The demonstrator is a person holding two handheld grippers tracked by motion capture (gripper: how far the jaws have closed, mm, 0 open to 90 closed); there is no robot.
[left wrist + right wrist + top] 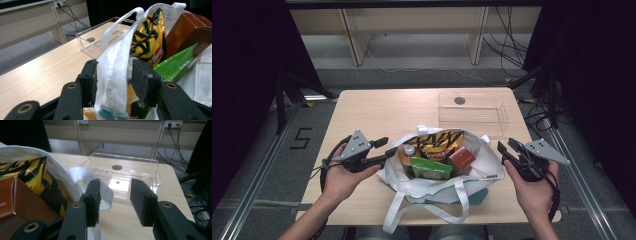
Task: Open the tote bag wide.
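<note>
The bag rim is straddled, unpinched, by the parted left hand-held gripper; the open, empty right hand-held gripper is kept just beside it.

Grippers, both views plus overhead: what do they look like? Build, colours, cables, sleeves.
Both are matte black. The left claw and right claw each carry a grey three-cornered plate with small dots. Each has two flat black pads on black linkage arms with brass-coloured pivot bushings. A black cable loops by each wrist. Forearms are bare, no sleeves visible.
</note>
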